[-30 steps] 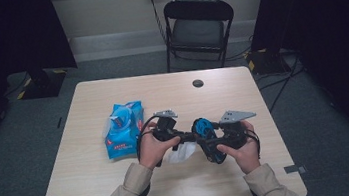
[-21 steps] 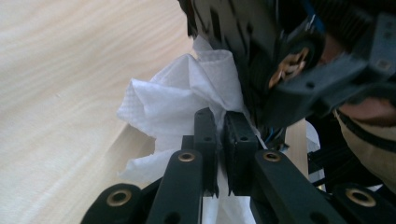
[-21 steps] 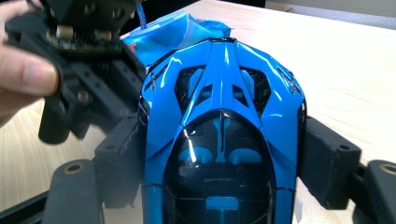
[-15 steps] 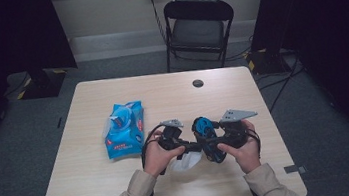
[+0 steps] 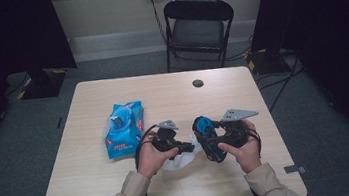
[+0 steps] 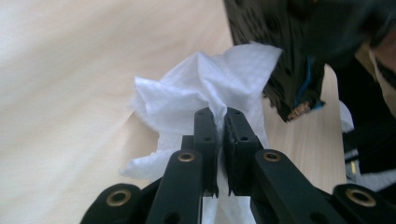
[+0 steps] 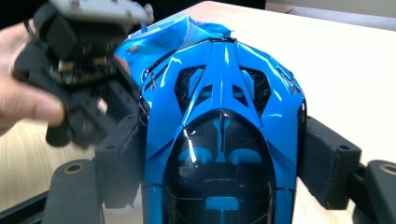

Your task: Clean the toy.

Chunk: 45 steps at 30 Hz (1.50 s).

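A glossy blue toy car [image 7: 222, 107] sits nose-away between the foam pads [image 7: 327, 156] of my right gripper [image 7: 223, 158], which is shut on its sides. In the high view that right gripper [image 5: 211, 144] holds the car [image 5: 203, 124] just above the table, right of centre. My left gripper [image 6: 220, 116] is shut on a crumpled white wipe [image 6: 210, 79], and the car's dark underside [image 6: 289, 60] is close beyond it. From above, the left gripper [image 5: 188, 148] points right at the car and the wipe [image 5: 179, 161] hangs under it.
A blue pack of wipes [image 5: 123, 128] lies on the wooden table [image 5: 93, 188], left of the hands. A small black round cap [image 5: 198, 83] sits near the far edge. A black folding chair [image 5: 198, 22] stands behind the table.
My left gripper has shifted a little to the right, toward the car, carrying the wipe. The right gripper and the car have stayed where they were.
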Motion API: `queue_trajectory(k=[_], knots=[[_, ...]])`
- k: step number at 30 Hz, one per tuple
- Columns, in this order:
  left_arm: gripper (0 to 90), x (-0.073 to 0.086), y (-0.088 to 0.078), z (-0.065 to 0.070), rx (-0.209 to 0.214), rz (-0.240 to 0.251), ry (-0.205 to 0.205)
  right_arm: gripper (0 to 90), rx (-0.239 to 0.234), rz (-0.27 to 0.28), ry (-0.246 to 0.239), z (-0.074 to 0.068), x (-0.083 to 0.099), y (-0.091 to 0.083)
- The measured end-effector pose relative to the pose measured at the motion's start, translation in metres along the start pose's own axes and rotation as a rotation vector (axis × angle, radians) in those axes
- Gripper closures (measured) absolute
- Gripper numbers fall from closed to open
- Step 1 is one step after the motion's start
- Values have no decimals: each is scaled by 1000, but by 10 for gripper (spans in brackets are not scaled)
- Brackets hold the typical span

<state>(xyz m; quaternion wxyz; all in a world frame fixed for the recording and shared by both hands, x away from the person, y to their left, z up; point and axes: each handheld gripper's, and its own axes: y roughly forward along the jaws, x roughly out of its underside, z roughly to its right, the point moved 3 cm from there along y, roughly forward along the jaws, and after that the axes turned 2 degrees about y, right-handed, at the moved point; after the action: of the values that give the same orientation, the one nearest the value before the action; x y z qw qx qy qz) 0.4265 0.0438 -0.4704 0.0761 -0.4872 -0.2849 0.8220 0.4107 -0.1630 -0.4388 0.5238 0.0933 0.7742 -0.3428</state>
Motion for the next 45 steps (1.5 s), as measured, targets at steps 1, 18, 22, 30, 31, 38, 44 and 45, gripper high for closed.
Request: queue_trajectory(k=[1, 18, 22, 30, 31, 38, 44, 45], knots=[[848, -3, -5, -3, -12, 10, -3, 249, -1, -3, -1, 0, 0, 0], [848, -30, -21, -2, -8, 77, 12, 249, -22, -12, -15, -6, 2, 5], [849, -25, -8, 3, 21, 61, 13, 249, -22, -13, -11, -5, 2, 5], [849, -19, 8, 14, 67, 33, 18, 249, -14, -2, 3, -1, 2, 3], [850, -18, 10, 15, 70, 26, 21, 249, -16, 0, 6, -1, 2, 3], [850, -10, 19, 19, 94, 9, 9, 249, -12, 9, 20, 1, 2, 2], [850, -1, 29, 23, 101, -15, 16, 249, -10, 11, 25, 1, 2, 2], [850, 1, 30, 23, 106, -25, 21, 249, -8, 13, 27, 1, 2, 2]])
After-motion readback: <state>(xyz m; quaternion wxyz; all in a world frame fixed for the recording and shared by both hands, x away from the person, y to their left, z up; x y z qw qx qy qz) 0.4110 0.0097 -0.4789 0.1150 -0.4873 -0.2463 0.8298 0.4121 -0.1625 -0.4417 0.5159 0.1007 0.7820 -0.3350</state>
